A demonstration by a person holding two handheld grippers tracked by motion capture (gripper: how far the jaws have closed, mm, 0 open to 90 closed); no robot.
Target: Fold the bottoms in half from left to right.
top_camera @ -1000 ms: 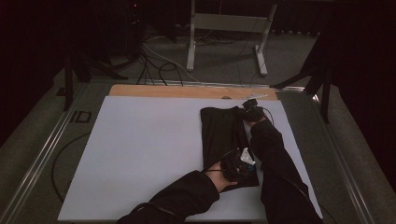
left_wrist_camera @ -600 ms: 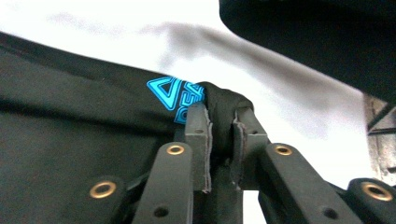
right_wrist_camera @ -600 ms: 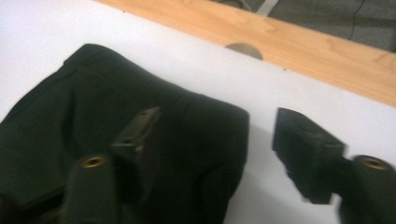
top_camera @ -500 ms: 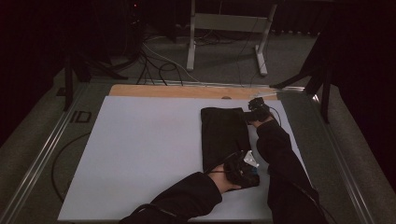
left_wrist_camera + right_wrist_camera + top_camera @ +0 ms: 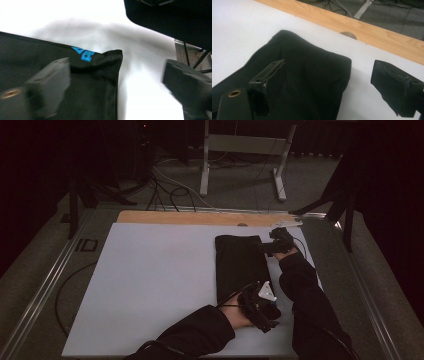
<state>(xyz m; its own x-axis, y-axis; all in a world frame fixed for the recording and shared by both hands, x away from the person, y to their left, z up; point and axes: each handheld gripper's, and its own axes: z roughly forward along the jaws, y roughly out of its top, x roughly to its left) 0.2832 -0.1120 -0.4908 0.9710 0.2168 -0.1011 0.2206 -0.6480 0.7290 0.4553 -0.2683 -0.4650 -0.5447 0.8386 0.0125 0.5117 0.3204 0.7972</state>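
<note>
White mat (image 5: 150,285) covers most of the table, bare on its left half. A wooden strip (image 5: 200,217) runs along the far edge, with a small round notch (image 5: 348,35) in it. Cables (image 5: 165,185) lie on the floor beyond the table, next to a grey stand (image 5: 240,150); the room is dark and the rest of the floor is hard to make out.

A folded black garment (image 5: 240,265) lies flat right of centre on the mat, long side running near to far. Blue lettering (image 5: 85,55) sits at one corner, partly cut off by the fold and unreadable.

Left gripper (image 5: 262,307) is at the garment's near right corner. Its jaws have just been opening and stand spread: in the left gripper view one jaw is over the cloth and the other is off it, over bare mat, so nothing is pinched. The left jaw is blurred. A dark sleeve (image 5: 172,17) cuts off the top right of that view.

Right gripper (image 5: 275,242) is at the garment's far right corner. Its jaws have also just been opening and are spread, one above the cloth, one over the mat to the right, gripping nothing. The person's sleeves (image 5: 310,300) hide the near right part of the mat.
</note>
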